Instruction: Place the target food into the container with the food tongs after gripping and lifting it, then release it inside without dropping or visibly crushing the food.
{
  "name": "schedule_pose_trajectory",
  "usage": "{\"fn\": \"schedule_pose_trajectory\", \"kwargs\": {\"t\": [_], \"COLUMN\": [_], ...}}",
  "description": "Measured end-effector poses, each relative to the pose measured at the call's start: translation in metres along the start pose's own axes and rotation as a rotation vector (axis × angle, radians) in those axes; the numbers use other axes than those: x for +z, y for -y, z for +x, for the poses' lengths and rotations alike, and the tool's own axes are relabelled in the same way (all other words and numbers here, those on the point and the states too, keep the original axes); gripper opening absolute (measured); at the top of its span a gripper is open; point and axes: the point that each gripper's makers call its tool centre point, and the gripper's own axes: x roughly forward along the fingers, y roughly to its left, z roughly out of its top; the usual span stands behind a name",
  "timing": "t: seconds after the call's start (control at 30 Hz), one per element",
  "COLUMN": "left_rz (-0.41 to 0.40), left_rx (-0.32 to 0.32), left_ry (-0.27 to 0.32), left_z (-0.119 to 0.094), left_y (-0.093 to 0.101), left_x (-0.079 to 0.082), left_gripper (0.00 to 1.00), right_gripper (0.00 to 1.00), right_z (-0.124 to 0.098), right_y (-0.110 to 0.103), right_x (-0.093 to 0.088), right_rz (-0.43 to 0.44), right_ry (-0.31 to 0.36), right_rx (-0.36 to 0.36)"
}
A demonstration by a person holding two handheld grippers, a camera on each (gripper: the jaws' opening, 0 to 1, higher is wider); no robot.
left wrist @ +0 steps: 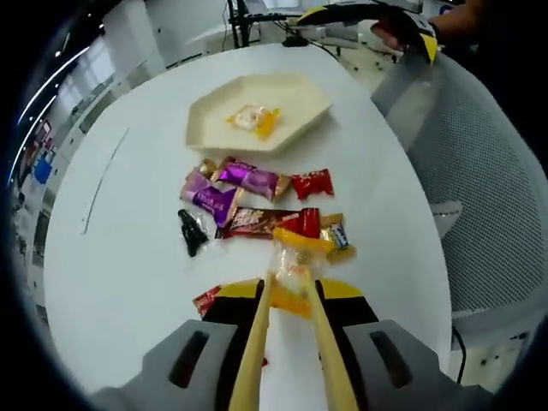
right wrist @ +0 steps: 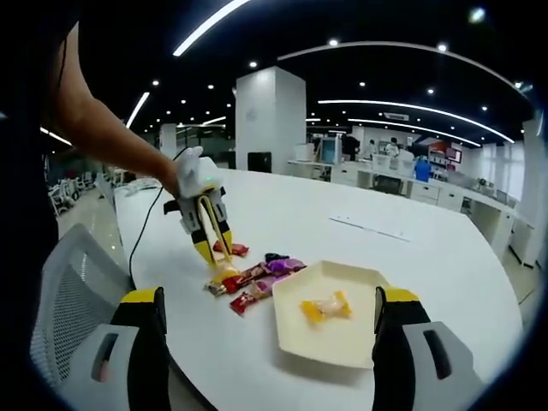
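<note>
Candy in a clear and yellow-orange wrapper [left wrist: 293, 259] sat pinched between the tips of the wooden food tongs [left wrist: 291, 342], which rose from the left gripper [left wrist: 289, 318] at the 6 o'clock edge of the left gripper view. The tongs were drawn narrow, their two arms closed on the wrapper, and the piece lay at the near end of the sweets pile; whether it was off the table could not be told. The left gripper's own jaws pressed the tong arms together.

Beyond it, toward 12 o'clock, loose sweets were scattered on the white table [left wrist: 128, 257]: two purple wrappers [left wrist: 248, 178], a red one [left wrist: 312, 182], a long red-brown bar [left wrist: 270, 222] and a small black piece [left wrist: 192, 231]. Farther on at 12 o'clock stood the cream container [left wrist: 295, 103], a shallow many-sided tray, with one yellow-wrapped candy [left wrist: 254, 119] already lying inside it.

In the right gripper view the container [right wrist: 342, 338] lay just ahead between the right gripper's jaws, which stood wide apart with nothing between them. At 10 o'clock a person's hand [right wrist: 175, 175] held the left gripper [right wrist: 210, 244] with the tongs [right wrist: 211, 224] pointed down at the pile. A grey mesh chair [right wrist: 64, 300] stood at 8 o'clock.
</note>
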Motion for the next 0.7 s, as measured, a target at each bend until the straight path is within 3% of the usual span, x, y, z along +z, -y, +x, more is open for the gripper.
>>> {"fn": "schedule_pose_trajectory", "kwargs": {"t": [0.27,0.37,0.43,0.7], "left_rz": [-0.097,-0.126,-0.060,-0.014], "left_rx": [0.055,0.049,0.050,0.063], "left_ry": [0.044,0.050,0.057,0.043], "left_z": [-0.004,-0.006,-0.008,-0.015], "left_y": [-0.005,0.001,0.005,0.013], "left_x": [-0.002,-0.003,-0.001,0.002], "left_gripper": [0.15,0.19,0.21,0.24], "right_gripper": [0.99,0.99,0.99,0.99], "right_z": [0.000,0.000,0.000,0.000], "right_y": [0.001,0.001,0.000,0.000], "right_x": [0.000,0.000,0.001,0.000], "right_rz": [0.005,0.003,0.006,0.009], "right_ry": [0.001,0.000,0.002,-0.001], "right_rx": [-0.005,-0.004,-0.001,0.002]}}
